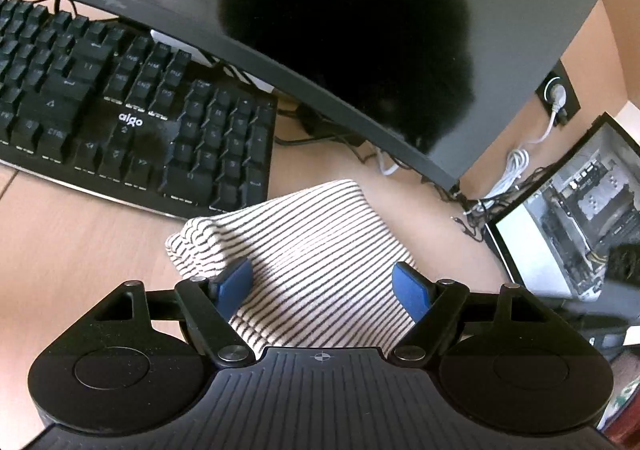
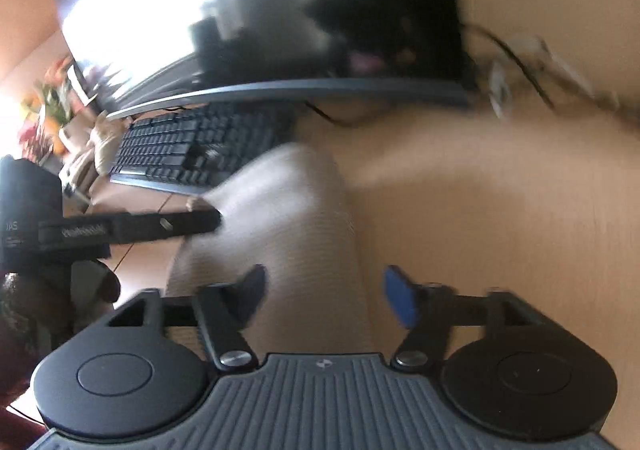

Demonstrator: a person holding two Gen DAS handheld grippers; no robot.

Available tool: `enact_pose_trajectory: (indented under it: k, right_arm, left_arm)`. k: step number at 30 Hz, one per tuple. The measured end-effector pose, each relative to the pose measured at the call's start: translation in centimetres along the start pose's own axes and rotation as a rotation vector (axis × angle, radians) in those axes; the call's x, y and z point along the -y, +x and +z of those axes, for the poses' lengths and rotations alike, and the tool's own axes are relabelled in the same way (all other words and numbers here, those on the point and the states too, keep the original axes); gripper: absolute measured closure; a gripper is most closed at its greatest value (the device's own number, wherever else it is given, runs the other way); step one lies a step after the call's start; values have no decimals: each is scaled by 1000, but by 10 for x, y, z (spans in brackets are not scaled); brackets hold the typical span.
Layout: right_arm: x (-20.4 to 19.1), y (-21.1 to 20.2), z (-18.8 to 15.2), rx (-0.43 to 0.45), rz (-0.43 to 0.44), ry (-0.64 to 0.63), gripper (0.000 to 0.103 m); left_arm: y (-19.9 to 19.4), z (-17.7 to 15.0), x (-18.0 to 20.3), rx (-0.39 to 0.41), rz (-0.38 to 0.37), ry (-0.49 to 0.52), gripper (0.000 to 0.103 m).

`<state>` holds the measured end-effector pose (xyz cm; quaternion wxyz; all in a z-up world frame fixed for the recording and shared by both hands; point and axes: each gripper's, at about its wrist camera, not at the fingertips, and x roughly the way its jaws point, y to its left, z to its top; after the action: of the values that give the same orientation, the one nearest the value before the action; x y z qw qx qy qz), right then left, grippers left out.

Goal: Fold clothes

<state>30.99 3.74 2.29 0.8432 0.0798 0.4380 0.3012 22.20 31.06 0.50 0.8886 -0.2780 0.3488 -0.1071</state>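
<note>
A wooden desk (image 1: 72, 242) carries a striped garment (image 1: 312, 250), keyboard (image 1: 132, 110) and monitor (image 1: 360, 30).

The folded garment (image 1: 304, 250) lies on the desk (image 1: 80, 242), in front of the keyboard (image 1: 132, 110); the monitor (image 1: 360, 30) stands behind.

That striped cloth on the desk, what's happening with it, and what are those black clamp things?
A person is folding clothes with a hand-held gripper in each hand. The striped garment lies bunched on the wooden desk, next to the keyboard and under the edge of the monitor. The left gripper is open, with the cloth between its blue fingers. The right gripper is open over the same cloth too, but its view is blurred, so contact is unclear.
</note>
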Motion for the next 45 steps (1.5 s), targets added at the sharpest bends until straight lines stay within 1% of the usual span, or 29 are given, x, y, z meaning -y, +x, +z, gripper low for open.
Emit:
enact_pose_trajectory:
  k: [3,5,8,9,10,11,12,13,14,15,16,17,19,20,21,22,23,24,26,27,29,32,34,35,36,37,38,39,45]
  right_arm:
    - [15,6,-14,-39,4,80,21]
    - [25,9,-24,-65,7,133,20]
    - [25,16,-32,-64,48,180,19]
    - [25,18,-35,-62,62,195,25]
    - [19,14,-31,-42,56,163,30]
    - [13,9,-27,-19,46,121,41]
    - [7,4,-22,5,36,79,48]
    - [3,-3,-14,27,36,49,50]
    - [0,-10,-7,48,39,23,58]
    - [-1,-13,1,61,22,-9,68]
    - [-2,-16,7,72,1,-43,69]
    - [-3,-18,14,83,-21,-76,69]
    - [-1,-13,12,65,-41,-64,69]
    - [0,-9,10,54,-51,-54,66]
    - [1,-6,8,43,-60,-45,53]
    - [2,-3,6,31,-69,-35,45]
    - [4,0,5,20,-78,-25,33]
    - [6,1,-1,8,-67,-2,29]
    - [16,2,-16,-22,-39,64,28]
    - [20,3,-22,-34,-29,102,24]
    - [27,8,-35,-33,-1,177,20]
    - [30,13,-43,-19,42,234,17]
    - [29,17,-46,-25,81,255,18]
    - [24,14,-43,-18,91,234,23]
    - [20,10,-39,-8,98,209,32]
    - [15,6,-34,2,104,183,37]
    - [11,2,-30,13,111,158,50]
    - [6,-2,-26,23,118,132,55]
    - [10,10,-24,-10,38,44,56]
  left_arm:
    - [0,0,-3,4,-12,-16,21]
    - [1,0,-2,2,-11,-16,21]
    - [0,1,-1,-6,-9,-7,21]
    - [0,1,-1,-8,-11,-13,21]
    - [0,2,-2,-9,-13,-20,21]
    - [-1,2,-2,-10,-12,-27,21]
    - [-1,2,-2,-13,-7,-28,21]
    - [-1,3,-2,-15,-3,-30,19]
    - [0,3,-1,-15,-2,-29,16]
    - [0,3,0,-15,-1,-28,14]
    - [2,3,1,-14,-4,-26,13]
    - [3,3,3,-12,-8,-24,13]
    - [4,2,8,-10,-9,-10,9]
    - [5,1,9,-10,-4,-2,9]
    - [5,1,11,-10,0,5,9]
    - [5,0,10,-8,-2,3,9]
    - [3,0,8,-5,-7,-8,9]
    - [2,0,6,-2,-14,-24,9]
    - [0,-2,3,1,-24,-45,9]
    - [0,-2,3,2,-25,-45,9]
    - [1,-2,4,0,-20,-41,9]
    - [1,-1,4,-2,-16,-39,9]
    - [3,2,3,-6,-19,-38,9]
    - [3,2,3,-8,-20,-39,9]
    - [3,3,3,-10,-18,-42,9]
    - [4,3,3,-13,-15,-44,9]
    - [4,4,3,-14,-10,-45,9]
    - [4,4,3,-15,-5,-46,9]
    - [8,-1,5,-6,-36,-66,7]
